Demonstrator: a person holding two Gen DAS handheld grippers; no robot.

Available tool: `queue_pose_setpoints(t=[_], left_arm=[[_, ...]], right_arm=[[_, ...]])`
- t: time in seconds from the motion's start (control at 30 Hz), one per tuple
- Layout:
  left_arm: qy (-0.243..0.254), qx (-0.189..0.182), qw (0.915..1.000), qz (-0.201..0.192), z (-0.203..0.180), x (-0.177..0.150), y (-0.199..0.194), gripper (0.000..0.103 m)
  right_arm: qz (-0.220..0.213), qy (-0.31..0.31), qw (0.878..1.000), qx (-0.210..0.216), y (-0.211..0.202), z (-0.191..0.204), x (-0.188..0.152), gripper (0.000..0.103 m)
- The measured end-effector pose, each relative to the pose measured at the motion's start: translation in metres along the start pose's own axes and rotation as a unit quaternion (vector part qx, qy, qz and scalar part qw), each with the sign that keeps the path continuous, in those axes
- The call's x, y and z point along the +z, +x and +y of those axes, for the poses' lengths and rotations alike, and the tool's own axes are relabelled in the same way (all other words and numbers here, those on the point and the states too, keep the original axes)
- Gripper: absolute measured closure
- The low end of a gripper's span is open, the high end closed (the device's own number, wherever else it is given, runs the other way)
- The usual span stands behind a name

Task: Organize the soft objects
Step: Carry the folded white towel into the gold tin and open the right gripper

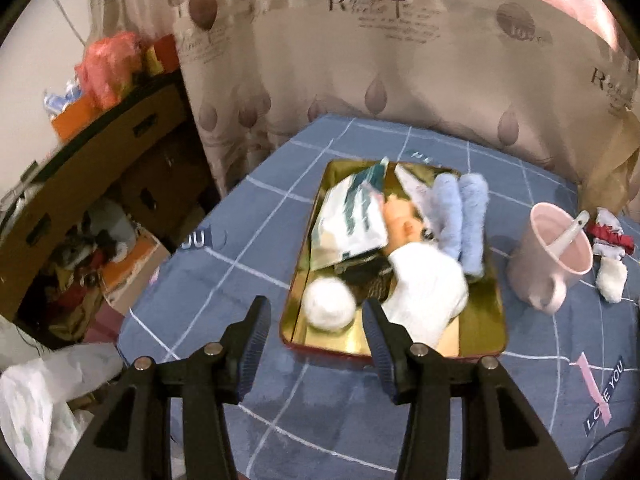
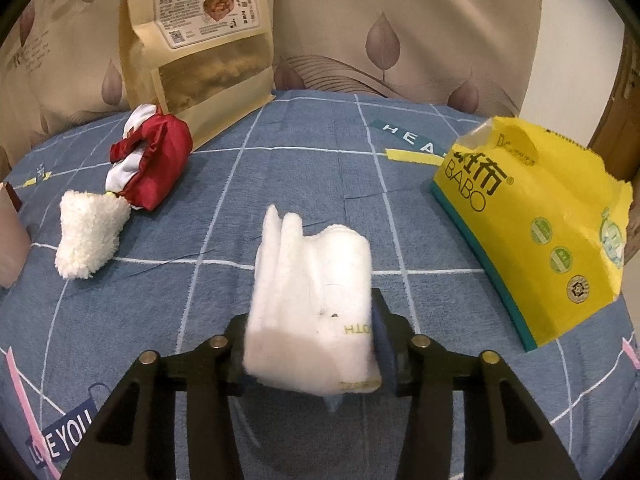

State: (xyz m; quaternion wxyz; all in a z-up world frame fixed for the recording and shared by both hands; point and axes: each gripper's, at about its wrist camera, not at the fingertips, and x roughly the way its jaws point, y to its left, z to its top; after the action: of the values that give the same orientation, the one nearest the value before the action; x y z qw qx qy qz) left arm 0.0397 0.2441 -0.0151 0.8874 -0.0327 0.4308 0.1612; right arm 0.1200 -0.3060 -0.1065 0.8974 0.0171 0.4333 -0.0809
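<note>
— While I look through the left wrist camera, my left claw (image 1: 316, 336) stands open with nothing between its pads, hovering over the near edge of the gold tray (image 1: 486, 316) on the blue checked surface (image 1: 248, 216).

— What sits in the tray?

— I see a white fluffy ball (image 1: 329, 305) at the near left corner, a white folded cloth (image 1: 430, 286) beside it, a blue rolled towel (image 1: 462, 218) toward the far right, and a teal-and-white packet (image 1: 348, 220) at the far left. A pink mug (image 1: 550, 256) with a spoon (image 1: 570, 230) stands right of the tray.

— And the right wrist camera?

— My right claw (image 2: 310, 344) grips a white folded towel (image 2: 316, 288), pads pressing both its sides. To the left I see a white fuzzy sock (image 2: 88, 236) touching a red-and-white fabric bundle (image 2: 150, 162). A yellow tissue pack (image 2: 536, 224) lies to the right, and a kraft paper pouch (image 2: 200, 40) stands at the back.
</note>
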Motion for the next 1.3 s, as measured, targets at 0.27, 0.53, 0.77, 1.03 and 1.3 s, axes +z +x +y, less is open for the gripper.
queue_pose_setpoints(t=[0.27, 0.53, 0.77, 1.03, 1.3], left_arm=[[-0.039, -0.012, 0.9991, 0.007, 0.017, -0.001, 0.007, 0.054], [-0.061, -0.010, 0.9979, 0.020, 0.026, -0.003, 0.013, 0.054], [-0.078, -0.003, 0.9968, 0.013, 0.036, -0.002, 0.009, 0.054], [-0.103, 0.028, 0.9942, 0.015, 0.052, -0.002, 0.009, 0.054], [-0.119, 0.054, 0.9914, 0.006, 0.062, -0.001, 0.010, 0.054]], right_arm=[[-0.002, -0.002, 1.000, -0.013, -0.022, 0.011, 0.013, 0.068], [-0.063, -0.054, 0.996, 0.043, -0.086, 0.074, 0.048, 0.068], [-0.088, -0.138, 0.978, 0.129, -0.126, 0.177, 0.057, 0.068], [-0.088, -0.225, 0.948, 0.206, -0.145, 0.291, 0.042, 0.068], [-0.068, -0.276, 0.925, 0.252, -0.141, 0.381, 0.024, 0.067]])
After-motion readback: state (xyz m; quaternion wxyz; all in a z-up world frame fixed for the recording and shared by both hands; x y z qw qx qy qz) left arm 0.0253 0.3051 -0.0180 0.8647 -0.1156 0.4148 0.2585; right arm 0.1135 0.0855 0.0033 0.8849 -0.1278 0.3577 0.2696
